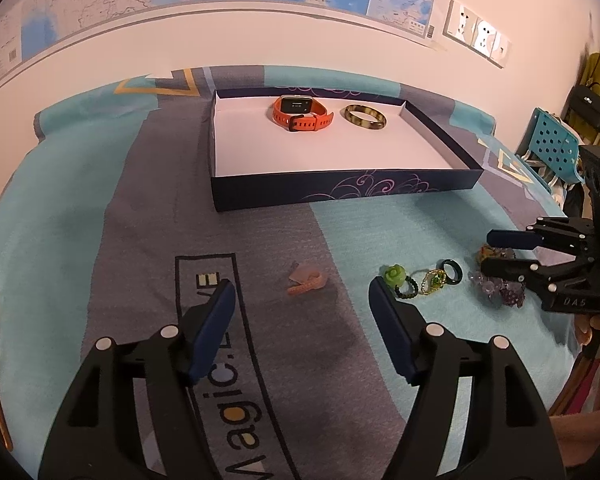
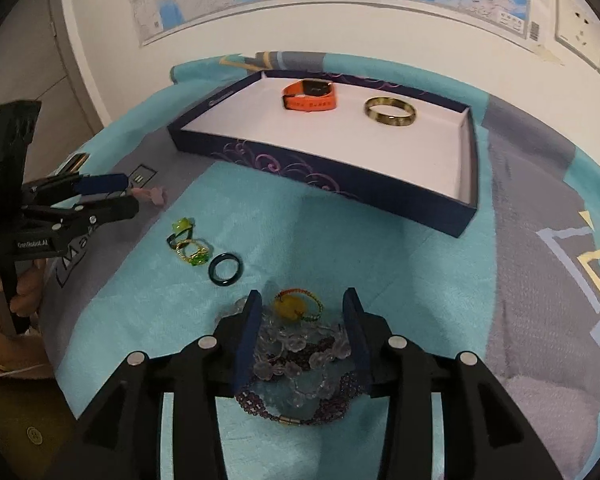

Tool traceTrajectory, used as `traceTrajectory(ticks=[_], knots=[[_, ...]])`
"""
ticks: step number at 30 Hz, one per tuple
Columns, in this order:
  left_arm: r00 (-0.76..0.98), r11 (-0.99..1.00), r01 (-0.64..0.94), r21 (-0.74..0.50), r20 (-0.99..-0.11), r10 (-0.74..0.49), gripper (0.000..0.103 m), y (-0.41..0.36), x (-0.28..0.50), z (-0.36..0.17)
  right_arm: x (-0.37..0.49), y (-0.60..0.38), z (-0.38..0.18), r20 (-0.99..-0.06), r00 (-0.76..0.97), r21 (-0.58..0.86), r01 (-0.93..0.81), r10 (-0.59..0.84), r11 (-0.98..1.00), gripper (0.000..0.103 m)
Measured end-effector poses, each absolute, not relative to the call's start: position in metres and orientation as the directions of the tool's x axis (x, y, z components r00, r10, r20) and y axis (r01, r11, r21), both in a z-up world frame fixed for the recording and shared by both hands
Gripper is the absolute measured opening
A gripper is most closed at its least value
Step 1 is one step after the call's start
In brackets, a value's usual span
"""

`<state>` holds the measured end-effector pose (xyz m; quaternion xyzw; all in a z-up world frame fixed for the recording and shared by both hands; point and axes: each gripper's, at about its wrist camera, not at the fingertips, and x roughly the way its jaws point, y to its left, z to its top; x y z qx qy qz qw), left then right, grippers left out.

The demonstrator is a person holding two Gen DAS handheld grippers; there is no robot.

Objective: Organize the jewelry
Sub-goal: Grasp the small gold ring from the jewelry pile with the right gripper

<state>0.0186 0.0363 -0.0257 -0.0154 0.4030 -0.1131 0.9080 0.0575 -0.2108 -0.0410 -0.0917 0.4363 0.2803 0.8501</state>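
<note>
Broadly, a teal and grey fleece blanket (image 1: pixel 380 232) covers the bench, and on its far side sits the shallow navy cardboard box lid with a white inside (image 1: pixel 340 190), which serves as the collecting tray. Two pieces already lie at its back: an orange silicone smartwatch (image 1: pixel 302 114) and, just beside it, a mottled amber bangle (image 1: pixel 365 117).

Nearer, the left tongs (image 1: pixel 302 306) hover released and empty, spread wide above a small pink clip-like piece (image 1: pixel 306 280) lying alone on the grey stripe. The right tongs (image 2: pixel 302 328) are lowered over a heap of clear crystal and purple bead bracelets (image 2: pixel 300 364), one pad on each side of the pile, released and not yet gripping anything that I can see. A yellow pendant on a red-and-green cord (image 2: pixel 296 306) lies against the far edge of that heap.

To the left of the heap, near it, rest three rings in a row: a dark green stone band (image 2: pixel 225 269), a gold ring set with green stones (image 2: pixel 196 254) and a ring topped with a pale green rose (image 2: pixel 182 229).

By my reading, the step in hand is picking up a bracelet with the right tongs. Next they would need to close on one strand only, lift it free of the tangle, and carry it over the near wall into the open white area.
</note>
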Motion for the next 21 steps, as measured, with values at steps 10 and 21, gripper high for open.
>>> traceTrajectory(ticks=[10, 21], knots=[[0.647, 0.974, 0.194, -0.121, -0.730, -0.220, 0.069, 0.036, 0.018, -0.027, 0.056, -0.211, -0.038, -0.770, 0.448, 0.141, -0.574, 0.454, 0.806, 0.011], [0.645, 0.971, 0.195, -0.136, -0.728, -0.231, 0.069, 0.037, 0.018, -0.027, 0.064, -0.220, -0.038, -0.736, 0.465, 0.215, -0.528, 0.491, 0.822, 0.007]])
